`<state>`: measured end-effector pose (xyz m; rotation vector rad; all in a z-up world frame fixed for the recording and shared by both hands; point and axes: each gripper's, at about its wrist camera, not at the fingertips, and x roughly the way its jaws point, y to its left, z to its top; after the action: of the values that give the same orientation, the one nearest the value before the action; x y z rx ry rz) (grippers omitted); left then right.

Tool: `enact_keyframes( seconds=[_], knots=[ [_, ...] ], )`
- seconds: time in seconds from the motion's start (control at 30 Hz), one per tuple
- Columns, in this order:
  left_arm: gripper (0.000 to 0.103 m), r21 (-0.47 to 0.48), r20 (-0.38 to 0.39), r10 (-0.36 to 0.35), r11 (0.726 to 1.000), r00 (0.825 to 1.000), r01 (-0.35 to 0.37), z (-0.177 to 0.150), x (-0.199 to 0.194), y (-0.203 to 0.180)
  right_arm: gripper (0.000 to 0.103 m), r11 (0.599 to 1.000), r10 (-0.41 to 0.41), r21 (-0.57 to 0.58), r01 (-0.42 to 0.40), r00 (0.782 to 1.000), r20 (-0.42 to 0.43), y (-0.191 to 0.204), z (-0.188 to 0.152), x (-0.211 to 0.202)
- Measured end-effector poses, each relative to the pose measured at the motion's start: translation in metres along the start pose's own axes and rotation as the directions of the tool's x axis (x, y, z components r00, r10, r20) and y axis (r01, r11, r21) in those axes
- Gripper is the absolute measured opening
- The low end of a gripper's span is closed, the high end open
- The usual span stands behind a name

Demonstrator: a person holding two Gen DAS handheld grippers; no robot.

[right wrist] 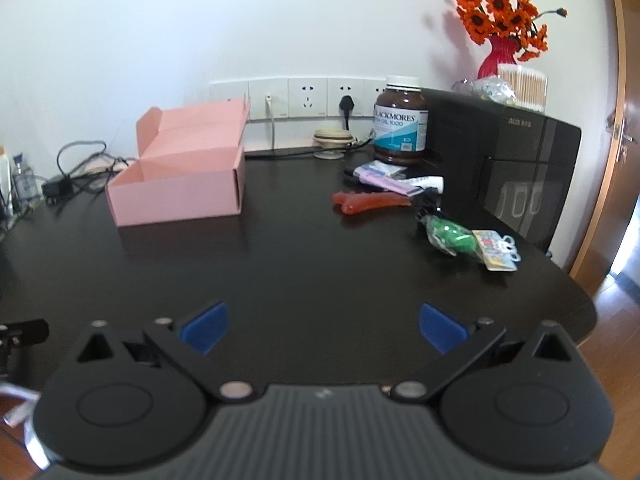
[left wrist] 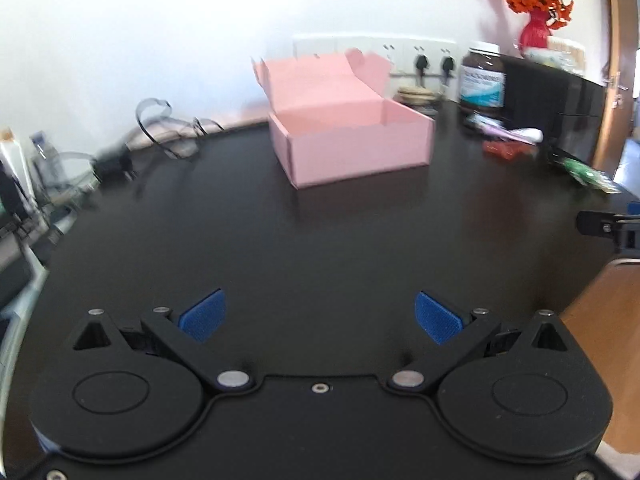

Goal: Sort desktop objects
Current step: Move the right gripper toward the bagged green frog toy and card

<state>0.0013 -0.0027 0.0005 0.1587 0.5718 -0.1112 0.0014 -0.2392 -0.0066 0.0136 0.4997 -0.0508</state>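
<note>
Showing green toy clearly: right view only; left blurred.

- Right gripper, fingers spread wide, empty above the dark table.
- Open pink box near the table's far edge.
- Red clip toward the right edge.

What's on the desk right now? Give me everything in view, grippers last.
box: 1, pink, lid open, left-centre of desk
supplement bottle: 1, brown, white cap, by the wall
hair clip: 1, red-orange, right of box
tubes and packets: small pile, white and purple, before the bottle
green packet: 1, right side
sticker card: 1, multicoloured, beside green packet
black appliance: 1, far right
vase of flowers: 1, red vase, orange blooms, on appliance
cables: tangle, black, far left
left gripper: open, nothing held
right gripper: open, nothing held
</note>
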Motion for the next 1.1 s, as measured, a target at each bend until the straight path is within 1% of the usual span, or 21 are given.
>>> enact_keyframes(
  seconds=[0.03,0.07,0.2,0.33,0.4,0.47,0.5,0.57,0.63,0.67,0.7,0.77,0.8,0.83,0.87,0.9,0.93,0.97,1.0,1.03,1.1],
  knots=[
    [0.103,0.02,0.023,0.03,0.999,0.999,-0.031,0.003,0.001,-0.004,0.102,1.0,0.009,0.005,-0.009,1.0,-0.005,0.0,0.002,0.003],
    [0.103,0.029,0.038,0.044,0.999,0.998,-0.045,0.005,0.003,-0.007,0.102,1.0,0.012,-0.001,-0.012,1.0,-0.012,0.002,0.004,0.006],
    [0.103,0.037,0.064,0.051,0.998,0.997,-0.053,0.012,0.009,-0.015,0.102,0.999,-0.005,-0.047,0.005,1.0,-0.01,0.01,0.011,0.018],
    [0.103,0.044,0.089,0.057,0.997,0.994,-0.062,0.02,0.015,-0.022,0.102,0.999,-0.005,-0.036,0.005,1.0,-0.016,0.011,0.016,0.03],
    [0.103,-0.016,0.079,0.103,0.995,0.992,-0.102,0.01,0.0,-0.027,0.102,1.0,0.002,-0.019,-0.002,1.0,-0.019,0.009,0.018,0.036],
    [0.103,-0.095,0.058,0.16,0.984,0.985,-0.154,-0.004,-0.019,-0.033,0.102,1.0,0.0,-0.015,0.0,1.0,-0.017,0.008,0.02,0.042],
    [0.103,-0.124,0.061,0.173,0.978,0.983,-0.165,-0.003,-0.015,-0.031,0.102,1.0,-0.001,-0.019,0.001,1.0,-0.014,0.007,0.021,0.044],
    [0.103,-0.168,0.095,0.179,0.973,0.979,-0.161,0.01,0.013,-0.021,0.102,1.0,-0.009,-0.027,0.009,1.0,-0.009,0.008,0.022,0.05],
    [0.103,-0.261,0.105,0.146,0.959,0.984,-0.115,0.025,0.023,-0.016,0.102,1.0,-0.013,-0.026,0.012,1.0,-0.015,0.008,0.025,0.058],
    [0.103,-0.281,0.111,0.156,0.952,0.982,-0.12,0.027,0.025,-0.016,0.102,1.0,-0.008,-0.015,0.008,1.0,-0.021,0.007,0.026,0.062],
    [0.103,-0.287,0.132,0.196,0.946,0.972,-0.152,0.026,0.026,-0.017,0.102,1.0,-0.003,-0.001,0.003,1.0,-0.028,0.006,0.028,0.066],
    [0.103,-0.332,0.198,0.276,0.922,0.94,-0.201,0.028,0.021,-0.015,0.102,0.999,0.009,0.031,-0.008,0.999,-0.044,0.004,0.033,0.074],
    [0.103,-0.365,0.225,0.299,0.908,0.927,-0.205,0.03,0.017,-0.014,0.102,0.999,0.012,0.04,-0.01,0.999,-0.046,0.004,0.035,0.076],
    [0.103,-0.382,0.236,0.284,0.906,0.93,-0.179,0.034,0.016,-0.014,0.102,0.999,0.015,0.046,-0.012,0.999,-0.044,0.003,0.037,0.077],
    [0.103,-0.382,0.237,0.247,0.913,0.94,-0.143,0.039,0.017,-0.015,0.102,0.999,0.017,0.046,-0.015,0.999,-0.04,0.004,0.039,0.079],
    [0.103,-0.361,0.214,0.209,0.925,0.954,-0.122,0.043,0.024,-0.018,0.102,0.999,0.019,0.042,-0.017,0.999,-0.036,0.005,0.041,0.08],
    [0.103,-0.323,0.169,0.171,0.94,0.971,-0.109,0.048,0.035,-0.023,0.102,0.999,0.018,0.033,-0.017,0.999,-0.031,0.007,0.042,0.081],
    [0.103,-0.293,0.135,0.156,0.95,0.978,-0.111,0.051,0.045,-0.03,0.102,1.0,0.013,0.025,-0.012,1.0,-0.027,0.009,0.042,0.082],
    [0.103,-0.276,0.115,0.166,0.953,0.979,-0.129,0.051,0.054,-0.039,0.102,1.0,0.008,0.016,-0.008,1.0,-0.025,0.011,0.043,0.083],
    [0.103,-0.273,0.099,0.189,0.949,0.977,-0.156,0.052,0.061,-0.042,0.102,1.0,0.006,0.009,-0.006,1.0,-0.024,0.012,0.043,0.084],
    [0.103,-0.304,0.074,0.217,0.934,0.973,-0.185,0.051,0.066,-0.038,0.102,1.0,0.004,-0.001,-0.004,1.0,-0.025,0.014,0.042,0.087]
  ],
)
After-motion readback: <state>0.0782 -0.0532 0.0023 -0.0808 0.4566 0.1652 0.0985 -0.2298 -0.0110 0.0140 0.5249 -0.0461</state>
